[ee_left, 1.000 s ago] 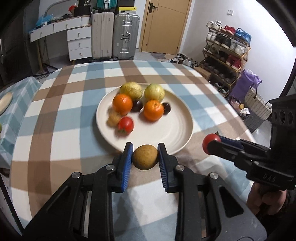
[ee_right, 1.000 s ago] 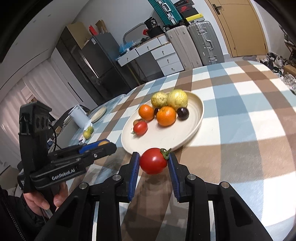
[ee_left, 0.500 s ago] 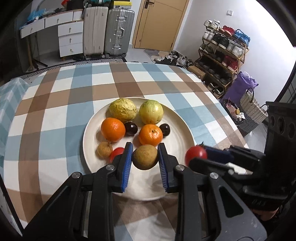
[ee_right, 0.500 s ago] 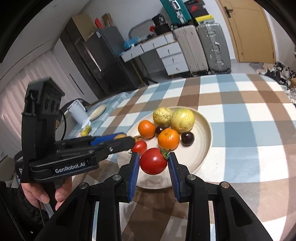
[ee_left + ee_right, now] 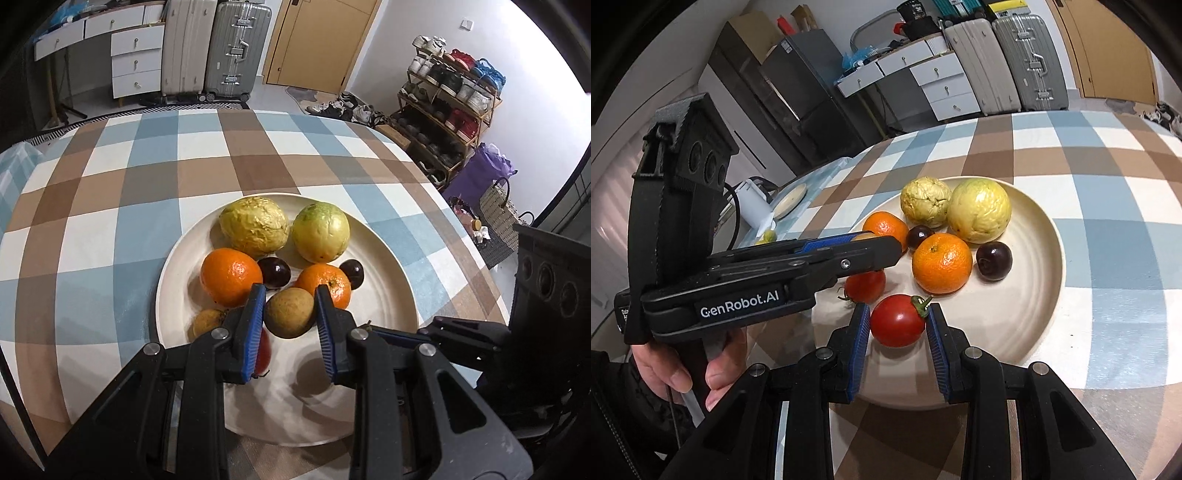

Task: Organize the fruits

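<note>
A cream plate on the checked tablecloth carries two yellow-green fruits, two oranges, two dark plums, a small brown fruit and a red tomato. My left gripper is shut on a brown round fruit, held over the plate's near half. My right gripper is shut on a red tomato above the plate's front edge. In the right wrist view the left gripper's fingers reach over the plate.
The checked tablecloth covers a round table. A second table at the left holds a small plate, a white container and small green fruits. Suitcases, drawers and a shoe rack stand beyond. A hand grips the left tool.
Both grippers have moved forward over the plate with their fruit still held. The brown fruit and the tomato were before the plate's rim; now they hang above it.
</note>
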Tool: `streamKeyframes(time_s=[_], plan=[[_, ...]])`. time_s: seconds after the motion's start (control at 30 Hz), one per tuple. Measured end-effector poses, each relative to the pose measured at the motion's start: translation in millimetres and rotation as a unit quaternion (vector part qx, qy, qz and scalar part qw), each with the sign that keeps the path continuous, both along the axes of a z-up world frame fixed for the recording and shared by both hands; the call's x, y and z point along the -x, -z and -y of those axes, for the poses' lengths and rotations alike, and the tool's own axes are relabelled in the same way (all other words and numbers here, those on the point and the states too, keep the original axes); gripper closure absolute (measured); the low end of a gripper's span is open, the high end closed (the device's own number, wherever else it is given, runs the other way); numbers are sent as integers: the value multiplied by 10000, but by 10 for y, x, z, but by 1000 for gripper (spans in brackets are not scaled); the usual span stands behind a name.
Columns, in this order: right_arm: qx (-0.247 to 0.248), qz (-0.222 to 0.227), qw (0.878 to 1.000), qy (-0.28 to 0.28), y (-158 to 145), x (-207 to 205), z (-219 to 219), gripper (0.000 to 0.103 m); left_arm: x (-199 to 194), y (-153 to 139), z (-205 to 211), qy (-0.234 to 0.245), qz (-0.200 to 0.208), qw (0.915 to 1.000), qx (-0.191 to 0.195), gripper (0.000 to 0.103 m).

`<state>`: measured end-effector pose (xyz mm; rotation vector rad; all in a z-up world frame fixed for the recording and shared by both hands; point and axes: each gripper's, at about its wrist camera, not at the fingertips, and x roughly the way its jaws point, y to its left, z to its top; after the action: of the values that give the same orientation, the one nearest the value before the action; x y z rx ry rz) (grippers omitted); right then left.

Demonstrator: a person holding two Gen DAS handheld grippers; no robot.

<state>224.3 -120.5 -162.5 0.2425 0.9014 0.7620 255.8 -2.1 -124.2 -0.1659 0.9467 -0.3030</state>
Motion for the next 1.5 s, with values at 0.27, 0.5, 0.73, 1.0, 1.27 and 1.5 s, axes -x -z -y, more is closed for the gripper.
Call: streamKeyframes(time_s=[0.27, 0.5, 0.73, 1.0, 1.27, 1.5], plan=[[81, -32, 10000, -37, 28, -29, -88, 71, -40, 21, 3, -32, -56, 9999, 116, 78], [100, 15, 9999, 127, -13, -25, -70, 47, 6, -88, 32, 6, 87, 9999, 131, 77], [65, 577, 9979, 279, -271, 210, 35, 29, 239, -337, -29, -93, 389, 9991, 145, 61], [87, 1072, 9917, 710, -546, 568, 307, 17, 719, -677, -32, -133, 926, 9956, 53, 33], [94, 1594, 9793, 1245, -880, 931, 549, 5, 1199, -1040, -70, -384, 1455, 9886, -102, 17], [135, 2156, 9642, 1535, -1154, 1236, 641, 1, 1642, -1359, -186, -894, 2103, 9730, -328, 1]])
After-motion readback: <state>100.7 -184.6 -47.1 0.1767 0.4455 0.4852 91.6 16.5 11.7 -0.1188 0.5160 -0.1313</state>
